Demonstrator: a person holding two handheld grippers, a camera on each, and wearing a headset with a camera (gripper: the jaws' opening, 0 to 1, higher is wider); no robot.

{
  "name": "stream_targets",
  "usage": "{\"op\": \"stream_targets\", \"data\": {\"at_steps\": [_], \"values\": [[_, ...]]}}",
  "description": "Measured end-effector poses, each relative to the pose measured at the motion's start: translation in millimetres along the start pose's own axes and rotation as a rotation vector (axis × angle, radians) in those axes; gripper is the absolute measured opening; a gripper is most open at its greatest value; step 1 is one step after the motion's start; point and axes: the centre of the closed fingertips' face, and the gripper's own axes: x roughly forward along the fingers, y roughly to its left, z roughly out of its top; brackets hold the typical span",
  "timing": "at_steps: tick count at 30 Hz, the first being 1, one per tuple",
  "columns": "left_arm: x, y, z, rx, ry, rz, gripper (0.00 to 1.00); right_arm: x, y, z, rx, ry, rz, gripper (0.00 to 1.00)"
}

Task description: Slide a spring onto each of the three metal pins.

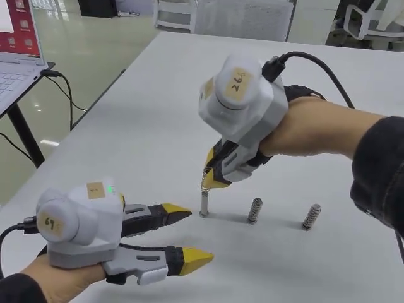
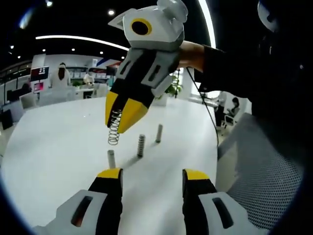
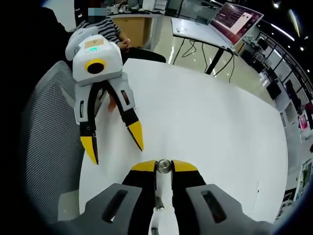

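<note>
While right fingers (image 2: pixel 131 108) pinch the spring (image 2: pixel 114 130), a pin (image 1: pixel 204 206) stands beneath.

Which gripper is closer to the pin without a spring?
Right. The right gripper hangs just above the bare pin, shut on a spring; the left gripper is open, off to its side.

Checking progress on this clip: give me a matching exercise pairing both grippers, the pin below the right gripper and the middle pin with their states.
Things:
1. left gripper
2. right gripper
3. pin below it
4. middle pin

States:
A. bare
B. shut on a spring
C. open, empty
D. already sleeved

Pairs: 1-C, 2-B, 3-A, 4-D
</note>
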Motion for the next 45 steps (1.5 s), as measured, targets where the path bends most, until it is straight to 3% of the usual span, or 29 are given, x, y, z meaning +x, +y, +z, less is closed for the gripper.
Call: {"op": "stream_targets", "data": {"at_steps": [13,34,45], "values": [[-3.1,3.8,-0.4,-0.012,-0.003,0.020,0.51,10.7,-1.7,-5.2,0.028,0.014,0.025,0.08],[-4.4,6.6,-3.0,-0.008,0.014,0.026,0.49,23.8,-6.7,-12.8,0.035,0.036,0.048,0.08],[-5.5,8.3,-5.2,-0.009,0.021,0.031,0.48,41.3,-3.7,-21.9,0.045,0.058,0.065,0.08]]}}
